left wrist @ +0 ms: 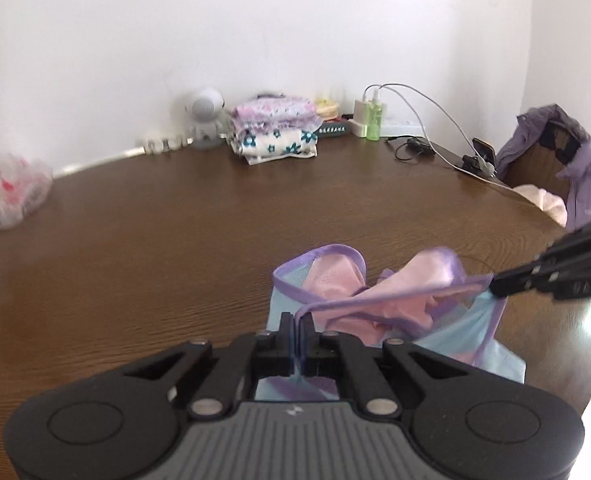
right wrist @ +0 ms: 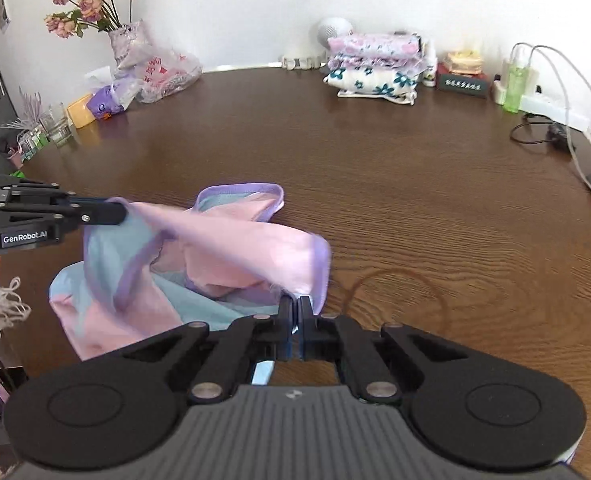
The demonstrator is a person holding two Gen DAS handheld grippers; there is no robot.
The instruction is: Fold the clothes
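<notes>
Garment [right wrist: 231,248] foreground; folded stack [right wrist: 375,66], possibly fan [left wrist: 203,110] behind.

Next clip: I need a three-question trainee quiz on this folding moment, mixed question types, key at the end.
1. True or false: both tongs grip the pastel garment.
2. The folded floral stack sits: A) by the far wall B) under the garment C) on the floor.
3. What colour is the garment's trim?

Key: 1 true: left tongs and right tongs are each shut on its edge. 2 A. 3 purple.
</notes>
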